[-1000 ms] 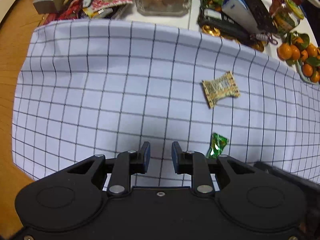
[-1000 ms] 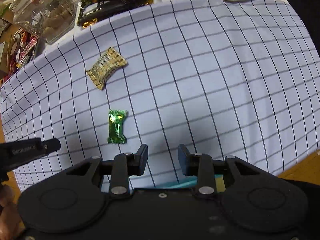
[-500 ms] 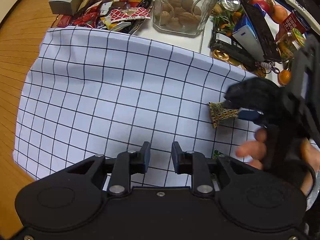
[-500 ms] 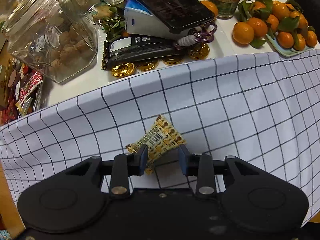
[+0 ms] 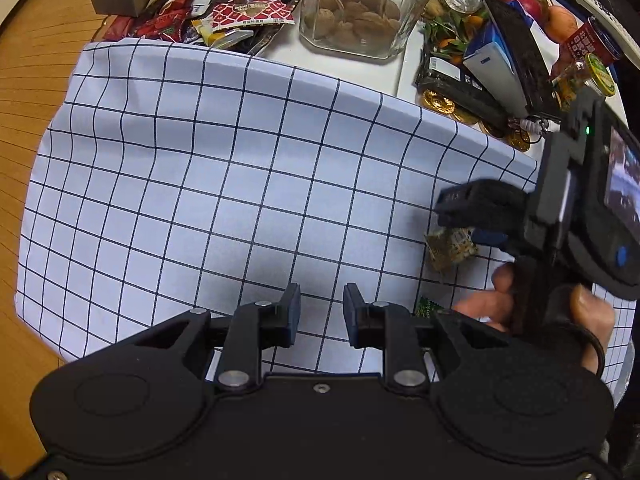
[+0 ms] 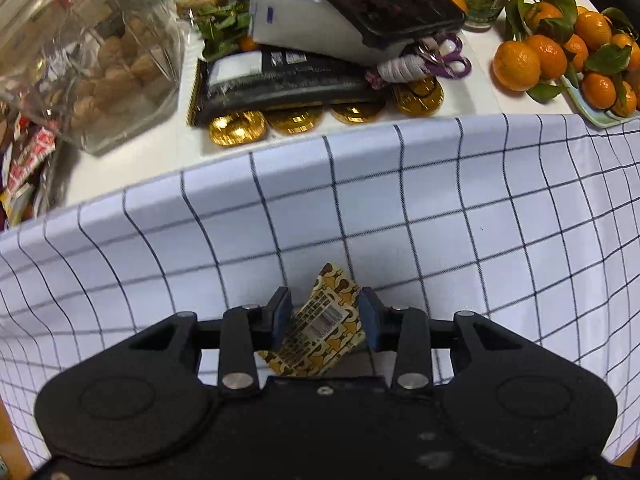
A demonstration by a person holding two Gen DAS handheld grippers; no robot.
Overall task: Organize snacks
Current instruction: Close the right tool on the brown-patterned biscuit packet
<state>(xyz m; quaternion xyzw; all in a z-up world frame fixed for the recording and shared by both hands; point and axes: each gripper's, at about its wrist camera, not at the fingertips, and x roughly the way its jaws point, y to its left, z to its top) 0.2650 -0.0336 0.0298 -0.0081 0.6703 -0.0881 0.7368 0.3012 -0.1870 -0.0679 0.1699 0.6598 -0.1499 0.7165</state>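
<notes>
Right tongs [image 6: 325, 320] just widening, straddling yellow snack packet [image 6: 320, 326] on checked cloth [image 6: 480, 208], pads not pressing. Left tongs [image 5: 322, 310] empty, slightly parted. Packet light, crinkly, slippery; pinch across middle. Jar at 11 o'clock.

Bare cloth [image 5: 224, 184]; clutter [image 6: 304, 76] seemingly behind.

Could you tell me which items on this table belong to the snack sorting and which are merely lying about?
Belonging to the job:
- yellow-brown snack packet, between the right gripper jaws, which have just been opening
- green candy, on the checked cloth
- left gripper, empty

Lying about:
- walnut jar
- gold coins
- mandarins
</notes>
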